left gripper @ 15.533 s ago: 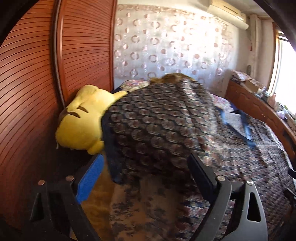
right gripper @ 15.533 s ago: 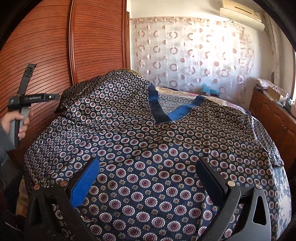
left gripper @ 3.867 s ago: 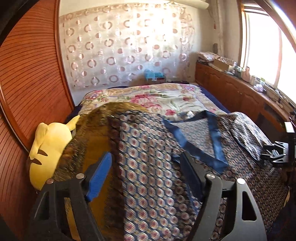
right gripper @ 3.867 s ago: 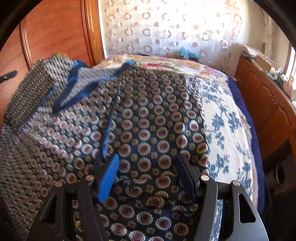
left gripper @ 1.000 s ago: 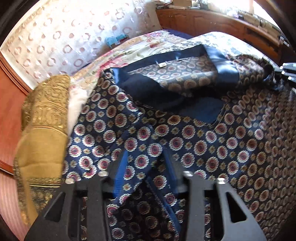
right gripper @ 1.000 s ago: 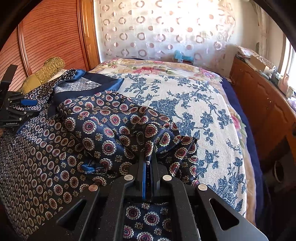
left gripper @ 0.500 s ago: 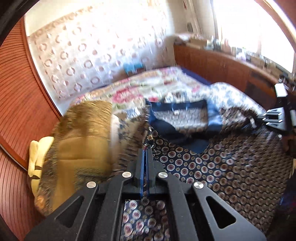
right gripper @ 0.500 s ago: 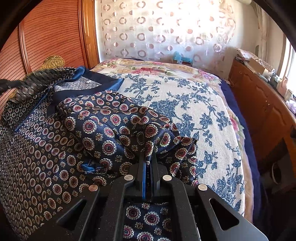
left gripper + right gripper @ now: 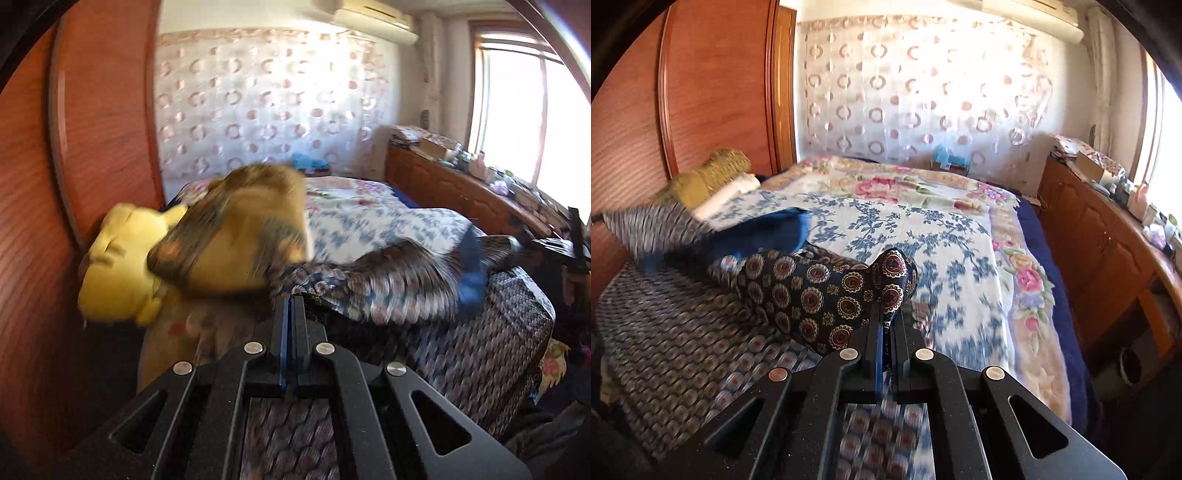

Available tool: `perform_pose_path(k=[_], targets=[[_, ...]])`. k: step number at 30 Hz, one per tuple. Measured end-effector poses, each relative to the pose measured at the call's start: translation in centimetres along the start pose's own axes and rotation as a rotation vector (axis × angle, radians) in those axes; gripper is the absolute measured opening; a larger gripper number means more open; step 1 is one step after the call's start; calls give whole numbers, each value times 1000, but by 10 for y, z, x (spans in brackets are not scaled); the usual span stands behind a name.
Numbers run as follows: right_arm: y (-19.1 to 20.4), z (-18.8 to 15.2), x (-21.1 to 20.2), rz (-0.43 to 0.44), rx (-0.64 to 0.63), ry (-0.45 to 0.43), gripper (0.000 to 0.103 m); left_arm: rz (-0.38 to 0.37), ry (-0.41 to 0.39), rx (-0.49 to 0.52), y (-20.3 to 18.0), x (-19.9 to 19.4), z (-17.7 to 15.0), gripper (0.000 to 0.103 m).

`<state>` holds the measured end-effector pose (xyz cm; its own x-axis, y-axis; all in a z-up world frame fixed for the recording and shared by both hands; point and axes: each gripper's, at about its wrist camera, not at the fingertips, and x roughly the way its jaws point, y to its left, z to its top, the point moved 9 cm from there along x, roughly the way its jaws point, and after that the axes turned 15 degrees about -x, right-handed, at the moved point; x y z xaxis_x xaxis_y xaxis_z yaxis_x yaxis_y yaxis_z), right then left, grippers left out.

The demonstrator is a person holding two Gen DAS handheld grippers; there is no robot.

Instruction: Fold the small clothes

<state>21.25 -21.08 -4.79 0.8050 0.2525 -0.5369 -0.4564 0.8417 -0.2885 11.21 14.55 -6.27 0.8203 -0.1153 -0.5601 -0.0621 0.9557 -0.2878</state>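
Both claws have lifted since a second ago: the left claw [image 9: 291, 306], then closing around an edge of the patterned garment [image 9: 820, 291] as it lay flat, is now clamped shut on that cloth and has swung it up off the bed [image 9: 923, 229], while the right claw [image 9: 886, 321] stays pinched on a bunched corner and has raised it too. Nearest each camera, the fabric runs straight between the closed fingers and hangs below them. Just beyond, the garment stretches between the two grips, its lower part draped over the bed's near edge and its blue trim [image 9: 764, 236] blurred with motion in the middle. To do this fold well, the person probably needs to keep both grips firm and level with each other, hold the held edge taut so the cloth does not sag or twist, and carry it evenly before laying it down on the bare stretch of floral bedspread. Farther off, the gold cushion [image 9: 709, 177] and yellow plush toy [image 9: 118, 266] sit close on the left; the swinging cloth could snag them.
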Motion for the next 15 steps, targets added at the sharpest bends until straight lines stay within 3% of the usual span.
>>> perform_pose_path(k=[8,15], targets=[[8,-62,-65,13,55,6,2,16,2,-122,34,-24,-46,2],[9,-113,-74,55,124,98,2,41,45,-90,37,-22,-62,2]])
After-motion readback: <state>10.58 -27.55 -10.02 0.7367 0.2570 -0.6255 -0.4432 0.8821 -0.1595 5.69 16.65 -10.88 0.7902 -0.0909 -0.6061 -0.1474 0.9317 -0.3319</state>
